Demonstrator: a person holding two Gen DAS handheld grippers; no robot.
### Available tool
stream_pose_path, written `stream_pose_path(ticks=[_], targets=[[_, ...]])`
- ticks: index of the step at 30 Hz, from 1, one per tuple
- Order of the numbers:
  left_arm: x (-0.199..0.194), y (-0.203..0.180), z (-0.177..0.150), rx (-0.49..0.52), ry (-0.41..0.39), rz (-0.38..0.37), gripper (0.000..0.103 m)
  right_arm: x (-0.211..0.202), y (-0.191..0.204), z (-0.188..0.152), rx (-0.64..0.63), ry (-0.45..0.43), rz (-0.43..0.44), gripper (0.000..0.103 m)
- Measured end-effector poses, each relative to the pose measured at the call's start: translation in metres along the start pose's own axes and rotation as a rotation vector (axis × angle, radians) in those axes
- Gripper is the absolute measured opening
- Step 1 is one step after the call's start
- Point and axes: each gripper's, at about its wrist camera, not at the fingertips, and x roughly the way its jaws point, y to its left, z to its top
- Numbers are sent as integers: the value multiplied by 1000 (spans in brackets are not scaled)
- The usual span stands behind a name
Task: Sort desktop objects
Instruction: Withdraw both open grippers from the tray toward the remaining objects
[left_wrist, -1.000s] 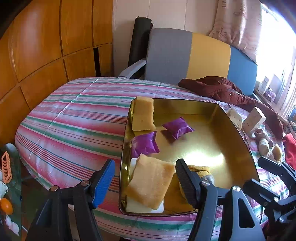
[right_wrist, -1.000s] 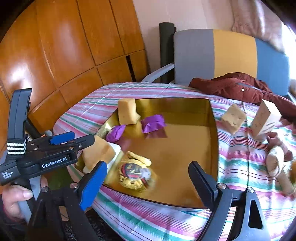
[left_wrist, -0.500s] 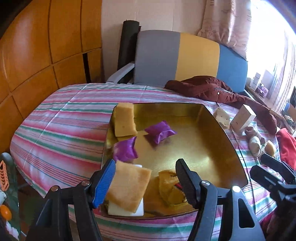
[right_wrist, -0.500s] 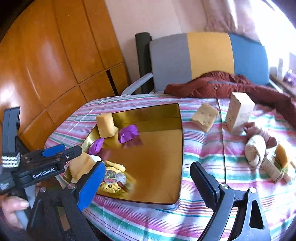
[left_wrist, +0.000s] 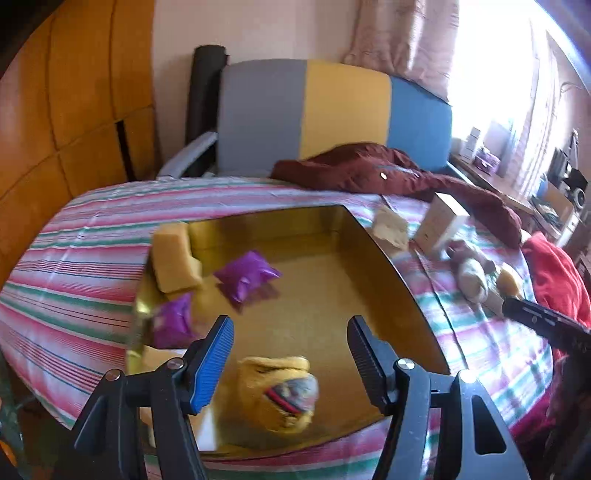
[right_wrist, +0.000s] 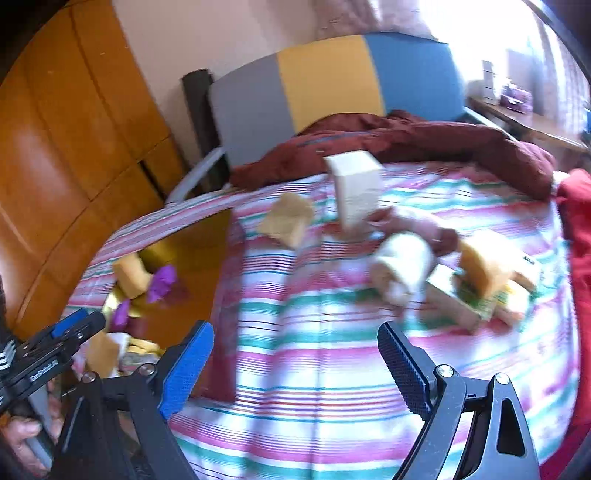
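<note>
Almost no writing can be read. In the right wrist view, the body of the left claw (right_wrist: 79, 325) at the lower left carries a small white label, but blur leaves only a smear of letters. The green and yellow printed carton (right_wrist: 476, 299) on the striped cloth has printing too blurred to make out. The left wrist view shows no legible text.
</note>
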Motion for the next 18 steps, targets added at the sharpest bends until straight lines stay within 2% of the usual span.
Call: stream_pose_path(ticks=[6,9,13,18], targets=[[8,-11,-6,-22,58,-69,63,-15,-37,-3,57,-1,-63,92],[9,-18,-8,-4,63,-71,63,-24,-51,-3,75,-10,-91,92],[7,-31,-2,32,55,-70,61,-33,-70,2,122,-32,-86,92],[11,-47,9,54,73,-99,61,-30,-75,17,121,-52,-65,92]])
